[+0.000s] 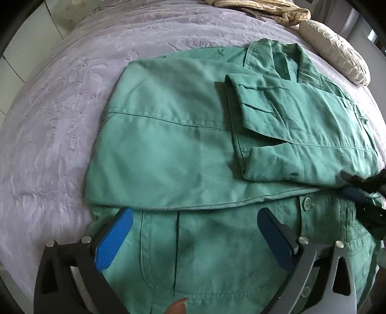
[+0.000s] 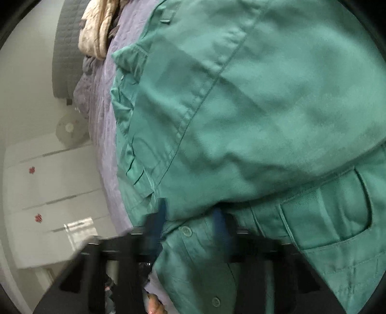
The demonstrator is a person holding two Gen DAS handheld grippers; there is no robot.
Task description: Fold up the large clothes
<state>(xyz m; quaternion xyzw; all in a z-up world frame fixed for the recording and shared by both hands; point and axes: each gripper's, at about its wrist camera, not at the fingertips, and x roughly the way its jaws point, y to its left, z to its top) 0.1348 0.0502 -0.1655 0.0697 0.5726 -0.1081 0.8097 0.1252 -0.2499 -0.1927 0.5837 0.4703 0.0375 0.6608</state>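
Green cotton work jacket point(image 1: 183, 135) lies spread on a bed covered by a lilac textured bedspread point(image 1: 62, 101). One side of the garment is folded across the front, and a sleeve point(image 1: 299, 130) is doubled back over that fold, its cuff lying near the collar point(image 1: 272, 60). Below the folded edge the lower front panel stays uncovered, showing a patch pocket point(image 1: 205, 256) and a button point(image 1: 306, 202) on the placket.

Left gripper point(image 1: 195, 234) hovers above the pocket, pointing steeply down at the cloth. Its blue pads point(image 1: 114, 239) stand spread as wide as they go, with nothing pinched between them; fabric merely lies beneath the gap.

Right gripper point(image 2: 190, 231) shows in its own blurred view at the jacket's edge, near the buttoned placket point(image 2: 187, 231). Its two blue fingers point(image 2: 158, 224) appear apart in the smeared frame, though the jaws read as clenched; a fold of green cloth runs between them, and whether it is actually pinched cannot be told. In the left wrist view the same tool enters as a dark shape at the right rim point(image 1: 361, 190), resting against the garment.

Cream patterned pillow point(image 1: 335, 50) and a striped beige blanket point(image 1: 265, 9) sit at the head of the bed. White drawers point(image 2: 53, 193) stand beside it.
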